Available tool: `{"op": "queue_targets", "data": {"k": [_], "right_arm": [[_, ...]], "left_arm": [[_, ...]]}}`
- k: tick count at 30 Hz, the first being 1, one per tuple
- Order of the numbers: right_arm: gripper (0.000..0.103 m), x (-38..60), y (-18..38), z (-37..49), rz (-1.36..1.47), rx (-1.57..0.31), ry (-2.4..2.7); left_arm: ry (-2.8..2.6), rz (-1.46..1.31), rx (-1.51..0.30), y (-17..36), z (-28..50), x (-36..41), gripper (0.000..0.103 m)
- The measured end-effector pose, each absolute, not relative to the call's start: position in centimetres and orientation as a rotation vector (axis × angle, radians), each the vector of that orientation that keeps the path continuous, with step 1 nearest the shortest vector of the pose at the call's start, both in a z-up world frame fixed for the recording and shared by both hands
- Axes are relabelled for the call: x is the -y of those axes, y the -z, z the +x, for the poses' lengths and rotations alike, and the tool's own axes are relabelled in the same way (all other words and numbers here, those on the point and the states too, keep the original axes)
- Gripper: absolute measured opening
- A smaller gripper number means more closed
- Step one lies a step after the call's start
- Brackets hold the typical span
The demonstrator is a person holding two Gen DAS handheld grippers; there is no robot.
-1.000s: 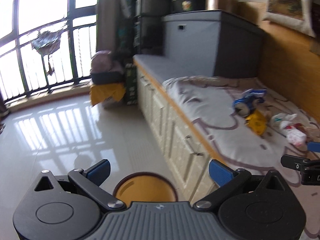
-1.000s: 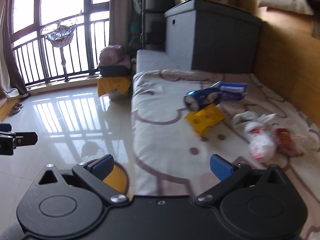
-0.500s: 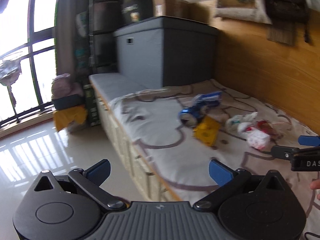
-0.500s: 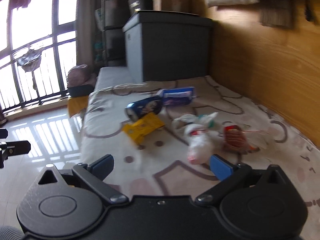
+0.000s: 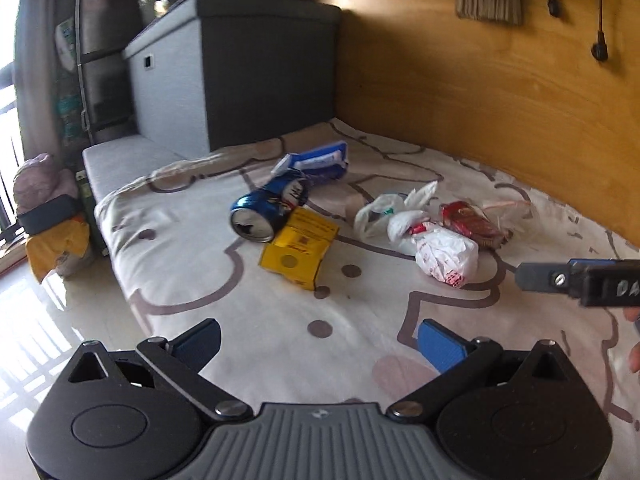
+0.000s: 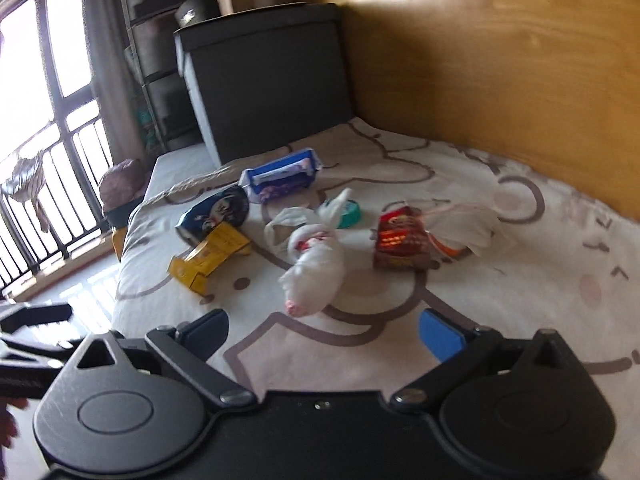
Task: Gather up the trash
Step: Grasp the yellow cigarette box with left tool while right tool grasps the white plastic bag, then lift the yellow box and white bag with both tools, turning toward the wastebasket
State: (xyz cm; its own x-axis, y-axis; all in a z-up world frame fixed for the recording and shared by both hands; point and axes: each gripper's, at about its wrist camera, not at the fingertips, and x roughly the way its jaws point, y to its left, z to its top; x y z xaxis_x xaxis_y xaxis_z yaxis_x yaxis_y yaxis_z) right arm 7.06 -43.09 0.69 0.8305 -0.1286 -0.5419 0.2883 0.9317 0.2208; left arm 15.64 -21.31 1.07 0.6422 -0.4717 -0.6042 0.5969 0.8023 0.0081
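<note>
- Both tools stand wide open and empty: the left tool hangs above the bed's near edge, the right tool above the middle of the bed, each facing the trash with nothing between its blue pads.
- Nearest the right tool lies a knotted white plastic bag, crumpled, with red print showing through; it sits mid-bed, well apart from any edge.
- Just beside it towards the wooden wall lies a red snack wrapper, touching a loose white bag with an orange thing under it.
- Towards the window-side edge, a flattened yellow carton rests against a blue drink can lying on its side, open mouth turned to the left tool.
- Behind the can, nearer the far end of the bed, lies a blue and white packet; a small teal item sits by a second, empty white bag.
- By my reading, the step in hand is the approach: nothing is picked up yet, and no bin shows in either view.
- Next, I judge, one tool must drop low and close on a piece; the soft bag should pinch easily at its knot, while the can may roll unless taken across its body.
</note>
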Motion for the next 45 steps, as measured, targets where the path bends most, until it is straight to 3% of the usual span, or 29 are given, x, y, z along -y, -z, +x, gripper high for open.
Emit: {"op": "queue_targets", "data": {"k": [5, 13, 18, 29, 34, 39, 42, 45], "right_arm": [[0.095, 44.9, -0.1, 8.0, 0.376, -0.541, 0.217], [0.093, 46.1, -0.2, 10.9, 0.432, -0.515, 0.216], [0.09, 45.9, 0.0, 12.5, 0.474, -0.507, 0.189], [0.079, 45.7, 1.8, 15.3, 0.493, -0.569, 0.194], [0.077, 45.6, 2.3, 16.7, 0.485, -0.597, 0.202], [0.062, 45.6, 2.9, 17.6, 0.494, -0.633, 0.202], [0.039, 45.3, 2.8, 17.6, 0.491, -0.651, 0.205], [0.032, 45.0, 2.3, 17.2, 0.491, -0.652, 0.201]], "left_arm": [[0.635, 0.24, -0.598, -0.1, 17.8, 23.0, 0.103], [0.655, 0.254, -0.535, 0.6, 21.6, 24.8, 0.101], [0.664, 0.284, -0.559, 1.7, 23.8, 25.6, 0.09], [0.687, 0.425, -0.542, 4.1, 26.7, 26.8, 0.08], [0.702, 0.445, -0.561, 4.4, 27.5, 27.3, 0.06], [0.685, 0.401, -0.585, 4.4, 27.2, 26.9, 0.057], [0.655, 0.393, -0.608, 4.0, 26.6, 26.5, 0.056], [0.639, 0.349, -0.621, 3.1, 25.8, 25.7, 0.056]]}}
